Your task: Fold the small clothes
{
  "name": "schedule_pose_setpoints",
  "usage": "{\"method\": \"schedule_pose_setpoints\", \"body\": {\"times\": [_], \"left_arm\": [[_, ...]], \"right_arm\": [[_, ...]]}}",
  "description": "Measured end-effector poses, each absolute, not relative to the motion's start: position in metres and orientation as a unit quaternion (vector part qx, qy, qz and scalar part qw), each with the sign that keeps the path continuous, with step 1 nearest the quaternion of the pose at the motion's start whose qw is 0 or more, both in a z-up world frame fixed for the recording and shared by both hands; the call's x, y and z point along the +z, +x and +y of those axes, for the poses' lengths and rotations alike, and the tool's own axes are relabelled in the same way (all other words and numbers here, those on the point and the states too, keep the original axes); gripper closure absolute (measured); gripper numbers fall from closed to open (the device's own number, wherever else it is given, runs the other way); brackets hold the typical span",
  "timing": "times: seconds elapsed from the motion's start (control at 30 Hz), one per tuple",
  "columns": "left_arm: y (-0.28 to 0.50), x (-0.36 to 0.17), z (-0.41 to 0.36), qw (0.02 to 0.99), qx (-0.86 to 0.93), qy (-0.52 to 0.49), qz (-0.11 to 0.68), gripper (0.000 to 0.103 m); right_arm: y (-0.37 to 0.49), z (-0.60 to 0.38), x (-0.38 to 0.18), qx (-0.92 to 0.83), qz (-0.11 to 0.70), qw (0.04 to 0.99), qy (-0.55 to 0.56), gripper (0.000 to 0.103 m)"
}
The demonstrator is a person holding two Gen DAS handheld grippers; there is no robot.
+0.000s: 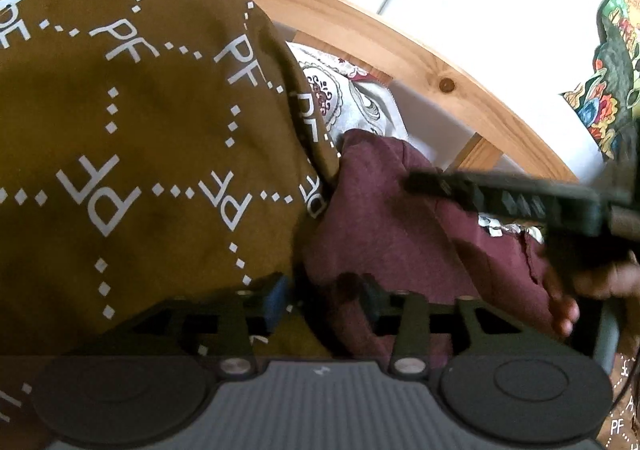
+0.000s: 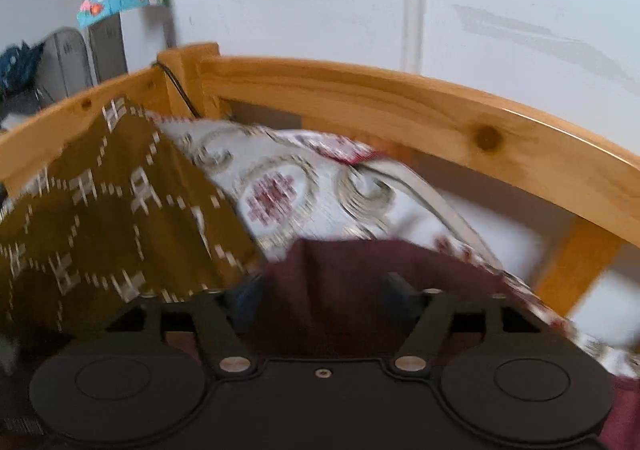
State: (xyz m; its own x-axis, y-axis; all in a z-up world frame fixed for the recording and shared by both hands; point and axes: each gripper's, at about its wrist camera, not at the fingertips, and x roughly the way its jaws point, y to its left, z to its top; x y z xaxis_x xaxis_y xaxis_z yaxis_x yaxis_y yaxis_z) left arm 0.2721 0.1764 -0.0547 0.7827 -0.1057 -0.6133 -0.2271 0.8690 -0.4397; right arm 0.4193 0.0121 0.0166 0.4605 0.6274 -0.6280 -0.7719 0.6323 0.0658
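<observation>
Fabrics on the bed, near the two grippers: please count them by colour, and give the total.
Olive-brown cloth with white PF letters: 1
Maroon garment: 1
White cloth with red and grey ornaments: 1
Total: 3

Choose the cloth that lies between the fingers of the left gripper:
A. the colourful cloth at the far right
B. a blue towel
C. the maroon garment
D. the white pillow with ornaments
C: in the left wrist view the maroon garment fills the gap of the left gripper, whose jaws stand apart.
</observation>
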Motion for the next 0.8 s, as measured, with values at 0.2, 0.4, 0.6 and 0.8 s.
{"method": "schedule_pose_setpoints", "body": {"times": [0.2, 0.4, 0.6, 0.8], "left_arm": [[0.263, -0.055, 0.174, 0.911, 0.026, -0.261, 0.319, 0.022], [0.266, -0.059, 0.159, 0.913, 0.029, -0.226, 0.337, 0.013], [0.262, -0.063, 0.144, 0.918, 0.047, -0.190, 0.345, 0.013], [0.258, -0.061, 0.137, 0.903, 0.063, -0.221, 0.362, 0.011]], "right_arm": [[0.395, -0.045, 0.012, 0.354, 0.323, 0.867, -0.140, 0.008], [0.334, -0.092, -0.003, 0.319, 0.337, 0.866, -0.187, 0.001], [0.285, -0.119, -0.025, 0.284, 0.337, 0.855, -0.274, 0.001], [0.251, -0.146, -0.045, 0.246, 0.327, 0.848, -0.337, 0.001]]}}
